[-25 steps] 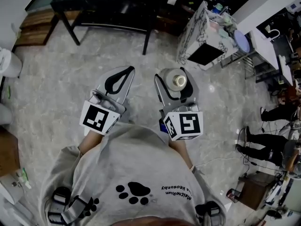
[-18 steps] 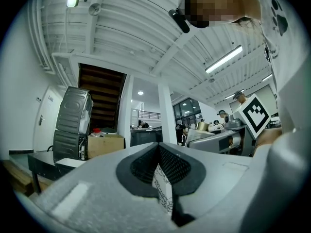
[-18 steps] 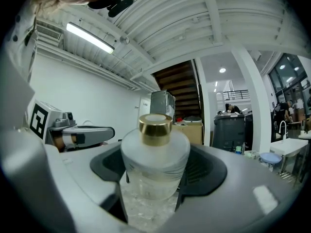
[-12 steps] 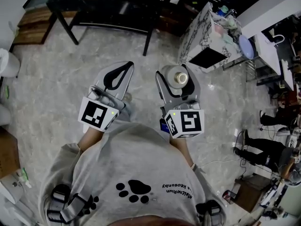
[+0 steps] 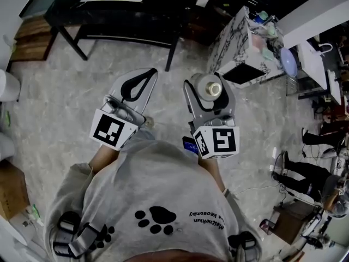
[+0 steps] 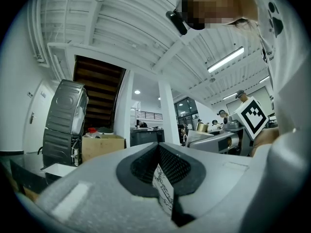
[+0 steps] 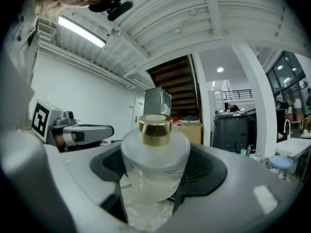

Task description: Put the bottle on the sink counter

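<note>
A frosted glass bottle (image 5: 210, 90) with a gold cap stands upright between the jaws of my right gripper (image 5: 209, 82), which is shut on its body. In the right gripper view the bottle (image 7: 154, 157) fills the middle, with the right gripper (image 7: 154, 181) clamped round its lower half. To its left my left gripper (image 5: 144, 75) is shut with nothing held; its jaws meet at the tip in the left gripper view (image 6: 164, 181). Both are held in front of the person's chest, above a pale stone floor. A marble-patterned counter unit (image 5: 234, 34) stands ahead to the right.
A black table (image 5: 125, 12) stands ahead at the top of the head view. A grey washing machine (image 6: 65, 125) and a cardboard box (image 6: 99, 147) show in the left gripper view. Another person's legs (image 5: 305, 173) and cables lie at the right.
The person has shifted a little forward over the floor; both grippers keep their pose, and the bottle stays clamped in the right one.
</note>
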